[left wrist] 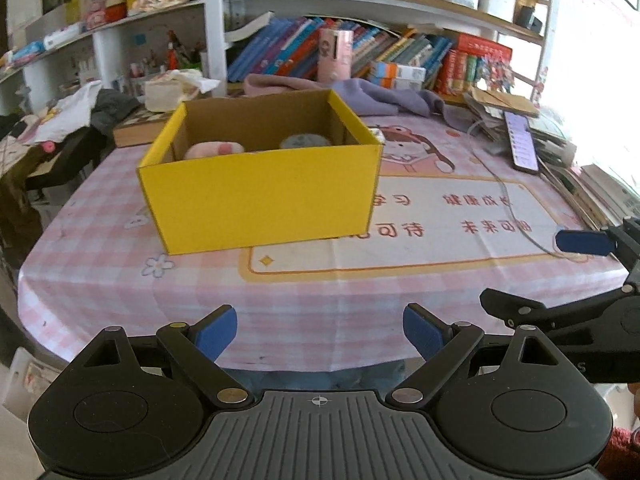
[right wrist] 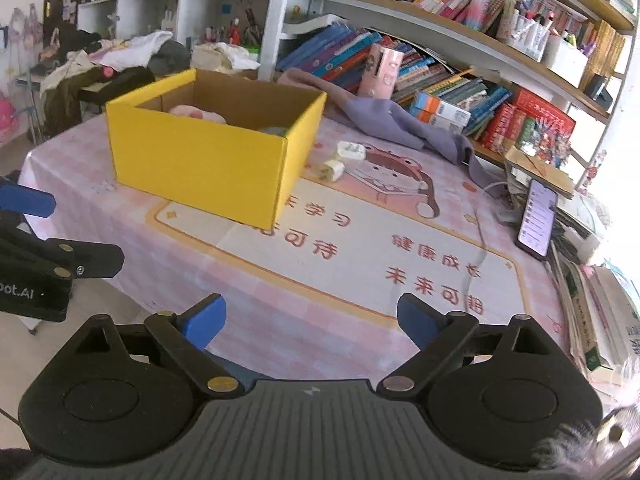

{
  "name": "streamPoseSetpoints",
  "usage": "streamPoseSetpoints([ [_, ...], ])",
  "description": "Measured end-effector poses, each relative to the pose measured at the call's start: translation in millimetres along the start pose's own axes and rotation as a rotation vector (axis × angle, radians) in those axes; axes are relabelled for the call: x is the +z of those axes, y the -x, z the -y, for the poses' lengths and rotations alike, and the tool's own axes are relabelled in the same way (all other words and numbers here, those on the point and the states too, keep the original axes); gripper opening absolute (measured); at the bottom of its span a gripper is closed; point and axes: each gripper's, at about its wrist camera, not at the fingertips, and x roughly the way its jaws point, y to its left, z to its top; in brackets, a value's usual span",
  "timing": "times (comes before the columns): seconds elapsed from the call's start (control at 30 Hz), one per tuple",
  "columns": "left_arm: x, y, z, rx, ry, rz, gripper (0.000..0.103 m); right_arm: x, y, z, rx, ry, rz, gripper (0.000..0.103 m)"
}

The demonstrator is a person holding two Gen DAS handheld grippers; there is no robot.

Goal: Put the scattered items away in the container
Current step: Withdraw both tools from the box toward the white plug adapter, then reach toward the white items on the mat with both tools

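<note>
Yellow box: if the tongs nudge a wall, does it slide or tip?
The yellow box probably slides: low, wide, flat on the tablecloth. Likely light: open cardboard, holding a pink plush. Thin walls may flex.

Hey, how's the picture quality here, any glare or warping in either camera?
Left wrist view: blown-out window glare at right, yellow cardboard box sharp, shelves bowed by fisheye. Right wrist view: same glare at right edge, pink checked tablecloth evenly lit, corners dark.

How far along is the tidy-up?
Done: a pink plush and a grey item lie inside the yellow box. In hand: nothing; left tongs and right tongs are open. Left: two small white items beside the box.
</note>
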Motion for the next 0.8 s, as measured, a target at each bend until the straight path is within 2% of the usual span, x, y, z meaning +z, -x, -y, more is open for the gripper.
streamPoseSetpoints([
  [0.2, 1, -2, 13, -0.014, -0.044, -0.009, 0.092, -6, -1, 7, -0.025, -0.004, -0.023, 0.093],
  [0.43, 7, -10, 21, -0.027, -0.049, -0.024, 0.093, -7, -3, 14, -0.035, 0.016, -0.022, 0.093],
  [0.8, 23, -40, 61, -0.151, -0.150, -0.063, 0.093, -14, -7, 52, -0.137, -0.028, -0.073, 0.094],
])
